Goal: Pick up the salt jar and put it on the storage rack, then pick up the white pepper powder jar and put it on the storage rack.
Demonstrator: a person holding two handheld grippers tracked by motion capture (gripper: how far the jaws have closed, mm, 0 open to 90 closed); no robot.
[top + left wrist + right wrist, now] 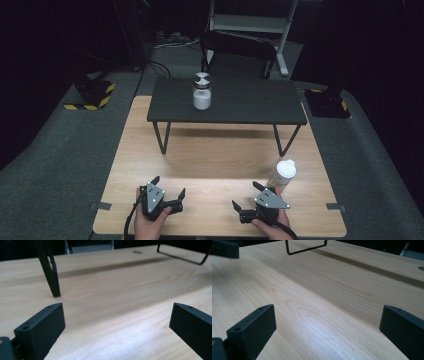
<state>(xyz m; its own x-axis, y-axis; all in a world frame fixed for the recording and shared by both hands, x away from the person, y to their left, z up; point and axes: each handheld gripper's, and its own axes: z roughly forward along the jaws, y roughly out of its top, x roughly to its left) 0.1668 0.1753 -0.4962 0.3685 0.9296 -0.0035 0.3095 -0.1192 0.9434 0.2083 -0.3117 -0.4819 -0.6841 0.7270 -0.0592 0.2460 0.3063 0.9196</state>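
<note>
The left hand-held gripper (168, 194) rests low over the near edge of the wooden surface (215, 150), held in the person's left hand (149, 222). Its two black jaws are spread wide, with nothing between them. In the left gripper view, the left hand-held gripper (117, 320) has only bare wood grain between its jaws, and one black leg (51, 272) of the small stand rises just ahead of the left jaw.

The right hand-held gripper (248, 196) also sits near the front edge, held in the person's right hand (272, 227). Its jaws are likewise spread apart and hold nothing. In the right gripper view, the right hand-held gripper (328, 320) faces open wood, with a black wire-frame leg (305, 247) of the stand at the far end of the surface.

A white bottle (281, 175) with a white cap stands upright on the surface, just beside the right hand-held gripper on its outer side. It is the nearest thing to either gripper; whether it touches the gripper cannot be told.

A low black stand (227, 102) occupies the far half of the surface. A clear jar (202, 91) with a metal lid and white contents stands upright on top of it, toward its left half, well apart from both grippers.

A black chair (239, 52) stands on the floor beyond the surface.
</note>
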